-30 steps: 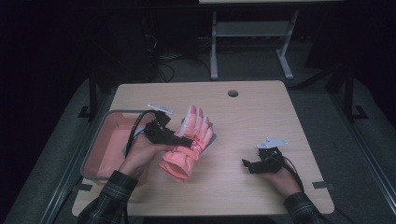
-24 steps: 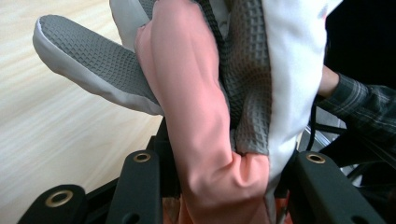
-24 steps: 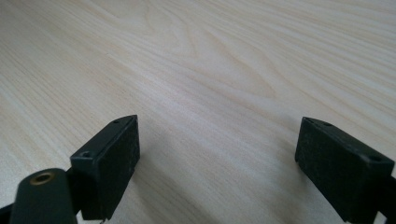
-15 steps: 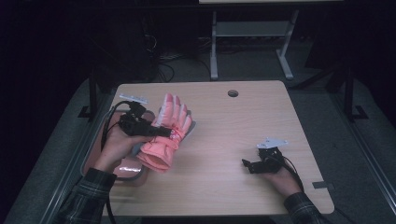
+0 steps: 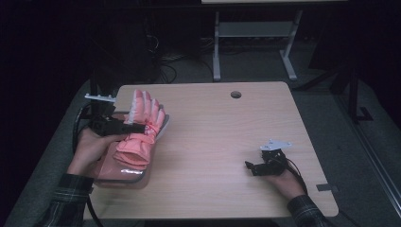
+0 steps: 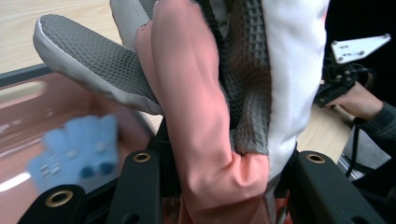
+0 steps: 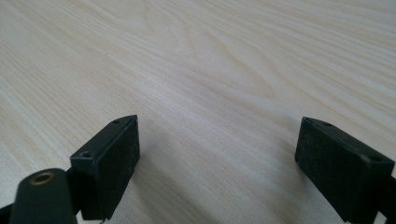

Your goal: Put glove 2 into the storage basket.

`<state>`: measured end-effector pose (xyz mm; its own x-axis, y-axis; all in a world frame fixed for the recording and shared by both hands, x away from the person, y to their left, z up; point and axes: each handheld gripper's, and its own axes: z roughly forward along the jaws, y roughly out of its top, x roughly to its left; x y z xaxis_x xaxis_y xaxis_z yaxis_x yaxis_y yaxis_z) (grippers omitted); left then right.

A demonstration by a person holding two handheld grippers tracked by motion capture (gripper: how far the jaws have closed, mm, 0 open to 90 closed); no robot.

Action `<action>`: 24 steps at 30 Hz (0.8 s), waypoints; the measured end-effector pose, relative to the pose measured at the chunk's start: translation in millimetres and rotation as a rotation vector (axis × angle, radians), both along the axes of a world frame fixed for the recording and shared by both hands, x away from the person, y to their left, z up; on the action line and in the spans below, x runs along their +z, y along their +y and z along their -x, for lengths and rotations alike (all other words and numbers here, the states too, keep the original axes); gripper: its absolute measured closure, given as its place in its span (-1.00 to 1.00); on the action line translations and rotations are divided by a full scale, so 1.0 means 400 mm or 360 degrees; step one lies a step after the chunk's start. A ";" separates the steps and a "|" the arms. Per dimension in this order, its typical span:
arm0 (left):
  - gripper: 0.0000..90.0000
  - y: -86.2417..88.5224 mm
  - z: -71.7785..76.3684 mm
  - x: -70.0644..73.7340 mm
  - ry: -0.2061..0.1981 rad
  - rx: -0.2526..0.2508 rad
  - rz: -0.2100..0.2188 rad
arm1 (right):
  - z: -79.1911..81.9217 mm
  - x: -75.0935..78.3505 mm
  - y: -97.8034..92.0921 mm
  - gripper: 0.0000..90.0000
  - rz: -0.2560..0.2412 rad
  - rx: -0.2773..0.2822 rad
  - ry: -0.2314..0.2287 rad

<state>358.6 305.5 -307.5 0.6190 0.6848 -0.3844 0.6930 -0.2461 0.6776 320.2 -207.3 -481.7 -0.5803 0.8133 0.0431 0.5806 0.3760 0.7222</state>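
My left gripper [image 5: 135, 127] has its jaws clamped on a pink glove [image 5: 139, 130], which I hold lifted above the pink tray [image 5: 124, 177] at the left edge of the worktop [image 5: 222, 132]. In the high view the glove's fingers point away from me and its cuff hangs down toward the tray. In the left gripper view the glove [image 6: 219, 116] rises between the two black jaws, pink fabric in front, grey textured palm and white trim behind it, its grey thumb sticking out to the left. Below it, inside the tray [image 6: 28, 121], I see a small blue thing [image 6: 77, 151], blurred; I cannot tell what it is. My right gripper [image 5: 253, 166] rests low on the right part of the worktop, well apart from the glove, in my right hand [image 5: 283, 177]. In the right gripper view its jaws stand wide apart with nothing between them but bare wood [image 7: 210, 84].
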 end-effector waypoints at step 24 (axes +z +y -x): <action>0.28 0.106 -0.037 -0.159 0.0178 0.0210 -0.0105 | 0.000 0.000 0.000 -0.71 0.0001 -0.0004 0.0002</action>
<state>373.3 348.1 -371.2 0.4780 0.7834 -0.3972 0.7923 -0.1893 0.5801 320.1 -207.2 -481.7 -0.5781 0.8148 0.0433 0.5825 0.3749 0.7212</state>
